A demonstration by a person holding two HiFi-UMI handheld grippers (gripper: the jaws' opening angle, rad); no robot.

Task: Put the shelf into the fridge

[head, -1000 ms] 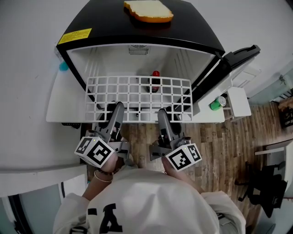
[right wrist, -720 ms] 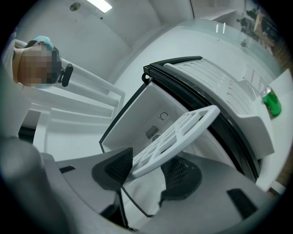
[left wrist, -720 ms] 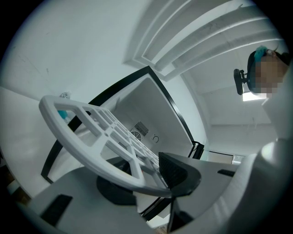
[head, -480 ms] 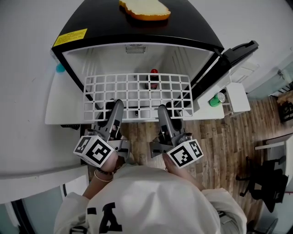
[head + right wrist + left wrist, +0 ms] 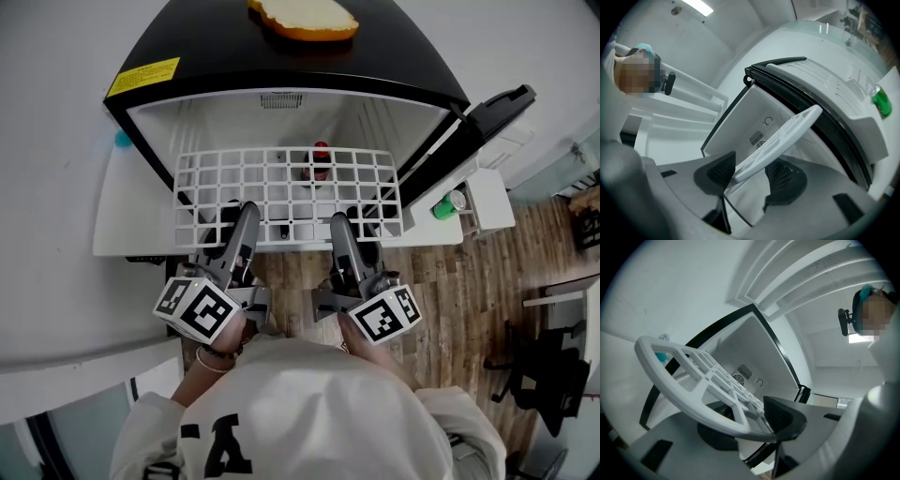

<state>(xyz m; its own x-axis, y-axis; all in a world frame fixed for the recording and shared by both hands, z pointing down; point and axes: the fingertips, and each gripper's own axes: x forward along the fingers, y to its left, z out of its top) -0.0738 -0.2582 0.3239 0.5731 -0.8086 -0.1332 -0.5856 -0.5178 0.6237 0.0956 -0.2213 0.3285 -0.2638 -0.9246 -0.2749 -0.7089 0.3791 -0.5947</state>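
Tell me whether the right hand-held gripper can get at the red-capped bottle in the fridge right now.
Probably not. The right hand-held gripper is clamped on the white shelf, whose grid lies between it and the red-capped bottle inside the fridge.

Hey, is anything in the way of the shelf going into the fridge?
Only a red-capped bottle stands inside the fridge, seen through the shelf near its far edge. Whether it reaches the shelf's level I can't tell; nothing else blocks the opening.
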